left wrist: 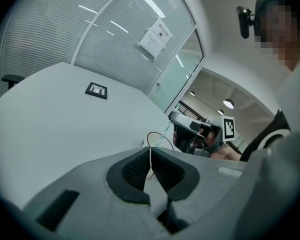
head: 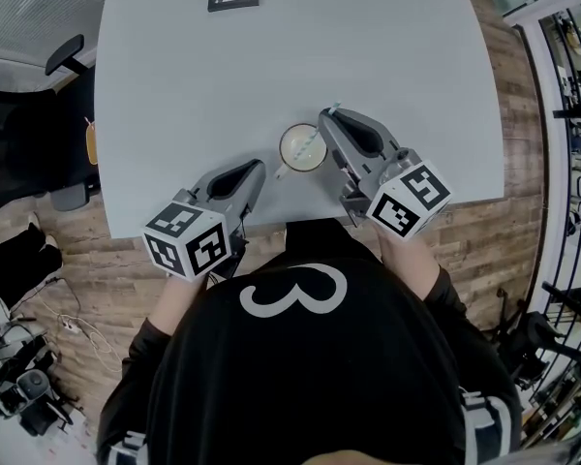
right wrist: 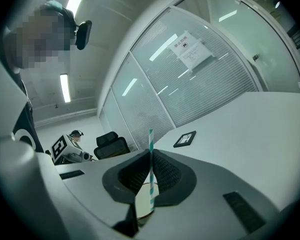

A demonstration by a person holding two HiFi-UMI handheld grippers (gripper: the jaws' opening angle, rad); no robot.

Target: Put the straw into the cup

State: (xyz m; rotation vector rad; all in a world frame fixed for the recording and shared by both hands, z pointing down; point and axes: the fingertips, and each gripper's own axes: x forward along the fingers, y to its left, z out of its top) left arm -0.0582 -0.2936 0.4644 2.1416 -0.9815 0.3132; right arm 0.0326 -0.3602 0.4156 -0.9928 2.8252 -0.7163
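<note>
With the right gripper (right wrist: 150,173) clamped on the striped straw (right wrist: 150,149) above the cup (head: 296,151) and the left gripper (left wrist: 151,165) pinched shut beside the cup, a skewed push could likely tip the cup off the near edge of the table (head: 271,56); beyond the cup there is open room.

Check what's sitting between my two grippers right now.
The cup stands between the left gripper and the right gripper, whose jaws hold the straw; the head view shows it.

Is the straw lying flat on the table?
No, the right gripper holds the striped straw between its shut jaws, over the cup.
</note>
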